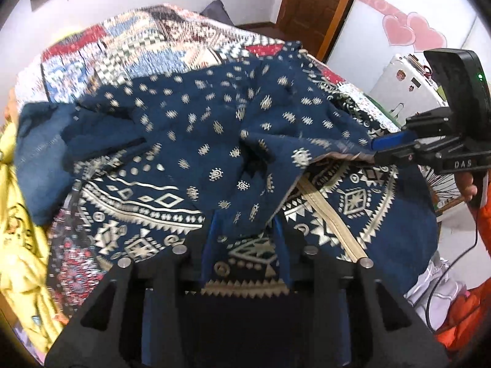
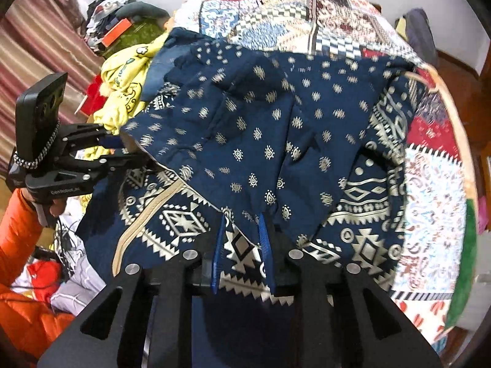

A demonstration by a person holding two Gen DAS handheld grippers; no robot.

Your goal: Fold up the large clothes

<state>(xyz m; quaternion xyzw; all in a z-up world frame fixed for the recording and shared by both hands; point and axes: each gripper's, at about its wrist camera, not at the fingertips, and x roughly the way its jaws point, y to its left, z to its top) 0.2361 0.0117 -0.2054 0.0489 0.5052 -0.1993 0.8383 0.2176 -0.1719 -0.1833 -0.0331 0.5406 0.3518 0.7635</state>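
Note:
A large navy garment [image 1: 214, 141] with cream paisley dots and a geometric cream border lies spread over a bed; it also shows in the right wrist view [image 2: 260, 128]. My left gripper [image 1: 245, 224] is shut on a raised fold of the garment near its hem. My right gripper [image 2: 242, 224] is shut on another part of the same lifted edge. Each gripper appears in the other's view, the right gripper [image 1: 377, 147] at the right and the left gripper [image 2: 122, 150] at the left, both pinching the fold's edge above the bordered layer beneath.
A patchwork quilt [image 1: 147, 46] covers the bed under the garment. A yellow printed garment [image 2: 122, 76] lies beside it, with cluttered clothes [image 2: 116, 18] behind. A wooden door [image 1: 316, 6] and a wall with pink hearts [image 1: 411, 30] stand beyond. Orange sleeves and cables sit at the near side.

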